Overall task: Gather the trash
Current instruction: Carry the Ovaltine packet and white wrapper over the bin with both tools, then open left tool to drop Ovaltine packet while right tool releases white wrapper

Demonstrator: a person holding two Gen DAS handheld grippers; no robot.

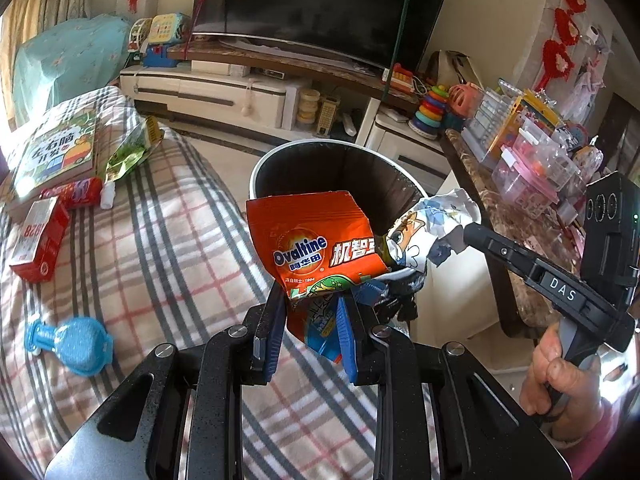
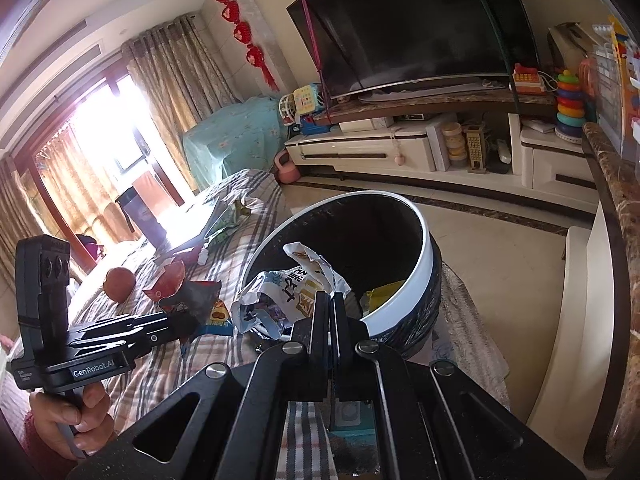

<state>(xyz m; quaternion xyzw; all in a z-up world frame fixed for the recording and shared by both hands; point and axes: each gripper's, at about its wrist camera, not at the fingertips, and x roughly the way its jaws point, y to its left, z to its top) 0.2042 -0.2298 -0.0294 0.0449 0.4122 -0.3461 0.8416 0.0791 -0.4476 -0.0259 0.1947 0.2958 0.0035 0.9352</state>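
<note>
In the left wrist view, the left gripper sits at the lower middle of the frame, its blue pads clamped on an orange Ovaltine packet that stands up just in front of the bin. From the right edge, the right gripper reaches in, its fingers pressed together on a crumpled white wrapper held at the bin's near rim, just beside the orange packet. A hand grips its handle at the lower right.

In the right wrist view, the right gripper pinches the same wrapper at the middle of the frame, over the bin's near edge.

On the checked blanket to the left lie a red box, a blue plastic toy, a green packet and a book. A television fills the upper middle.
</note>
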